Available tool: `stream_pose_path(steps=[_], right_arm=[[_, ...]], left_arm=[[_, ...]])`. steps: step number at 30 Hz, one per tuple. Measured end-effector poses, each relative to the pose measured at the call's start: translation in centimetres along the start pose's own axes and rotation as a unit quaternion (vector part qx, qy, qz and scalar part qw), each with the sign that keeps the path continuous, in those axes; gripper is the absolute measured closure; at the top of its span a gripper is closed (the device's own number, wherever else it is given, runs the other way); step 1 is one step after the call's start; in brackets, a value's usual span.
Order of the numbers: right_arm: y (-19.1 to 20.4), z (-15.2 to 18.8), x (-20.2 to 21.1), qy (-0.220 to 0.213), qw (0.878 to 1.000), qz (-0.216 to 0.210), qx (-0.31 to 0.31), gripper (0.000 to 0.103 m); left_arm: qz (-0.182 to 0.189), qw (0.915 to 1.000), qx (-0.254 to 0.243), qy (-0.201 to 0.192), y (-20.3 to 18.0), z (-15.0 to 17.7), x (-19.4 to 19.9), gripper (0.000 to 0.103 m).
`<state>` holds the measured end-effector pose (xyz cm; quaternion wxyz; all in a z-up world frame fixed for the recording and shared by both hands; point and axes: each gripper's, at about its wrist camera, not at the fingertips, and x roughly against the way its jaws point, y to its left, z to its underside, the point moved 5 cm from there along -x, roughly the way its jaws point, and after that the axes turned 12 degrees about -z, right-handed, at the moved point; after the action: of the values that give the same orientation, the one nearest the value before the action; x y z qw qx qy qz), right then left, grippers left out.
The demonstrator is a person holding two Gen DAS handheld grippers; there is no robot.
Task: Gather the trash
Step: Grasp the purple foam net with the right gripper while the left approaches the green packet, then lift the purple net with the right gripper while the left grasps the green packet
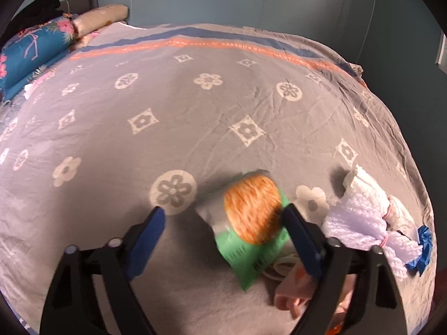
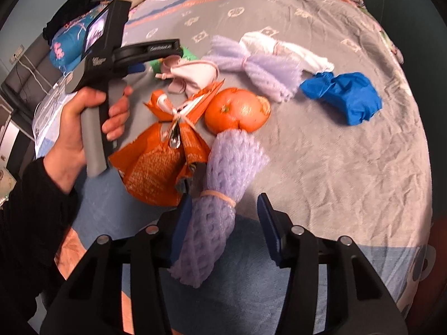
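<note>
My left tongs (image 1: 223, 220) stand apart over the bed (image 1: 195, 139), the green packet (image 1: 248, 240) touching one pad. My right tongs (image 2: 223, 217) stand apart, the purple foam net (image 2: 212, 223) between them, against the left pad.

Only "FOREVER" reads, upside down, on the bedspread's orange stripe (image 1: 245, 45) (packet print blurred).

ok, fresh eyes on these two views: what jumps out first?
The orange snack bag and the orange beside it, bright on the grey bedspread left of centre. Then the blue crumpled wad to the right, and the lilac foam net lying between the right gripper's open fingers.
</note>
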<state>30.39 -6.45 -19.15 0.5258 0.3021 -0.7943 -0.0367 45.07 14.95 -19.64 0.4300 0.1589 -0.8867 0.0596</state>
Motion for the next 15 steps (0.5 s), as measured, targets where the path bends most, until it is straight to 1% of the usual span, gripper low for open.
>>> stream_pose_path(steps=[1, 3, 4, 5, 6, 8, 9, 11, 15], right_arm=[[0.0, 0.1, -0.2, 0.004, 1.0, 0.0, 0.001, 0.057], [-0.1, 0.1, -0.6, 0.008, 1.0, 0.0, 0.0, 0.06], [-0.1, 0.2, -0.7, 0.011, 1.0, -0.001, -0.001, 0.061], [0.0, 0.2, -0.8, 0.015, 1.0, -0.004, -0.001, 0.066], [0.1, 0.3, -0.9, 0.017, 1.0, -0.006, 0.0, 0.071], [0.5, 0.4, -1.0, 0.019, 1.0, -0.002, 0.01, 0.074], [0.6, 0.4, -0.9, 0.019, 1.0, 0.0, 0.014, 0.077], [0.8, 0.3, -0.7, 0.017, 1.0, -0.005, 0.014, 0.08], [0.9, 0.2, -0.2, 0.011, 1.0, -0.011, 0.013, 0.082]], left_arm=[[0.008, 1.0, 0.0, 0.001, -0.2, 0.0, 0.0, 0.031], [0.013, 0.9999, -0.01, 0.002, -0.8, 0.2, -0.1, 0.041], [0.016, 0.9997, -0.018, 0.003, -1.2, 0.3, -0.1, 0.052], [0.016, 0.9996, -0.023, 0.002, -1.4, 0.5, -0.1, 0.057], [0.013, 0.9996, -0.026, -0.003, -1.5, 0.5, 0.1, 0.061], [0.013, 0.9996, -0.023, -0.008, -1.4, 0.4, 0.4, 0.08], [0.017, 0.9997, -0.019, -0.007, -1.3, 0.3, 0.4, 0.085], [0.026, 0.9996, -0.005, -0.002, -0.9, 0.2, 0.6, 0.1], [0.022, 0.9997, 0.005, -0.007, -0.1, 0.0, 1.4, 0.102]])
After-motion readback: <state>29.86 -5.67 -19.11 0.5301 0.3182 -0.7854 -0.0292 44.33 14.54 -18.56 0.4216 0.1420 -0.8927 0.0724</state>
